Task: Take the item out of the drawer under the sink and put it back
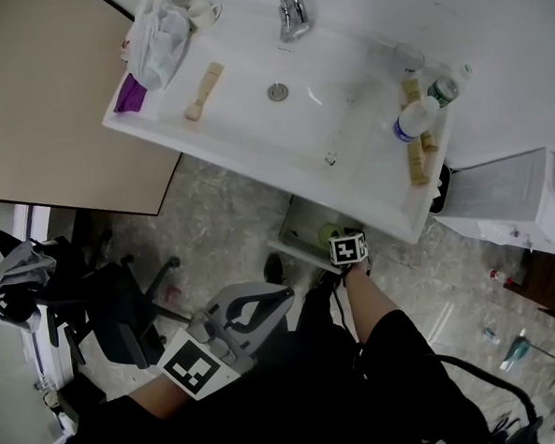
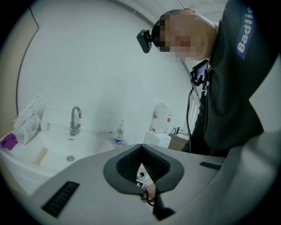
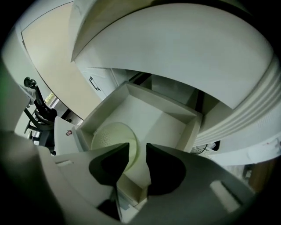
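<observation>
Right gripper view alone shows right tool's [image 3: 137,150] jaws apart

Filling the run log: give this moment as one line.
place: open drawer | right claw: open over round pale item | left claw: shut, empty

Marbled floor [image 1: 230,219], white wall [image 1: 500,24], office chair [image 1: 114,311]

We see a white sink top [image 1: 243,125] bearing a crumpled plastic bag [image 1: 159,45], a purple scrap [image 1: 129,94] and a wooden piece [image 1: 204,91] at its left, and a water bottle [image 1: 412,121] and wooden sticks [image 1: 416,161] at its right. Below it, the open drawer [image 3: 158,127] holds a pale green round item [image 3: 109,138].
</observation>
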`<state>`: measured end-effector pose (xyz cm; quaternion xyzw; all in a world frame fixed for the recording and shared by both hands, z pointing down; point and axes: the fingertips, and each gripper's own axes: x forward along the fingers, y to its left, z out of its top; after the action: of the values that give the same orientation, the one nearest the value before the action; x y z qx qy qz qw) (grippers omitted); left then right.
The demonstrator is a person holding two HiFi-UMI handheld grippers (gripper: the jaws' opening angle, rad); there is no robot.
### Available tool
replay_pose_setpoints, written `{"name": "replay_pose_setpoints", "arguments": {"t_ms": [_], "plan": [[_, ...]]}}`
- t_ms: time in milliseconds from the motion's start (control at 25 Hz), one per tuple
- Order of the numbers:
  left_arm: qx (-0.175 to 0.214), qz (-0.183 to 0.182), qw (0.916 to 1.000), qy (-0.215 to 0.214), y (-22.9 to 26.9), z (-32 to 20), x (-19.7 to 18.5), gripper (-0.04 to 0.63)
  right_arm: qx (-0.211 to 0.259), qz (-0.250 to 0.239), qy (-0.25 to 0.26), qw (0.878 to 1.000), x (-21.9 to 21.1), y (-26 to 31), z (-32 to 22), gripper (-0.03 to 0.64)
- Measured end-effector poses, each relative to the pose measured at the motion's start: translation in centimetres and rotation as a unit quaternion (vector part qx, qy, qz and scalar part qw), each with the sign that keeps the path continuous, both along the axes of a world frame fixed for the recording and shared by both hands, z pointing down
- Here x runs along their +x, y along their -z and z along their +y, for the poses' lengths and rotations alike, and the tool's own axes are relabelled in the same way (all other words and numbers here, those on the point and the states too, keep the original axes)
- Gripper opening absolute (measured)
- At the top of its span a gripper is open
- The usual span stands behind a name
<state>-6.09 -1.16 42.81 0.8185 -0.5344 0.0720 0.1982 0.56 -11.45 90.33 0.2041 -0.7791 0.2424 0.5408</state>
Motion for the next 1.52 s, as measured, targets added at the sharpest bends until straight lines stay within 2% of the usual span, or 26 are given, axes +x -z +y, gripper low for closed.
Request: {"name": "replay_pose_setpoints", "arguments": {"t_ms": [240, 600, 1080, 1320, 1520], "plan": [[-0.013, -0.004, 0.9999, 0.006, -0.3, 0.4, -0.4, 0.005, -0.001, 0.009, -0.019, 1.000, 0.7, -0.7, -0.2, 0.021], [0.004, -0.004, 1.0000, -0.005, 0.9, 0.1, 0.4, 0.005, -0.004, -0.044, -0.075, 0.996, 1.6, 2.6, 0.1, 0.021], [0.063, 0.017, 0.9975, -0.029, 4.3, 0.4, 2.5, 0.005, -0.001, -0.173, -0.121, 0.978, 3.4, 15.6, 1.4, 0.020], [0.074, 0.032, 0.9962, -0.033, 4.3, 1.2, 3.2, 0.005, 0.025, -0.236, -0.131, 0.963, 4.1, 23.8, 1.6, 0.020], [0.084, 0.048, 0.9944, -0.043, 4.7, 0.9, 3.9, 0.005, 0.059, -0.296, -0.114, 0.947, 4.0, 31.8, 2.3, 0.020]]}}
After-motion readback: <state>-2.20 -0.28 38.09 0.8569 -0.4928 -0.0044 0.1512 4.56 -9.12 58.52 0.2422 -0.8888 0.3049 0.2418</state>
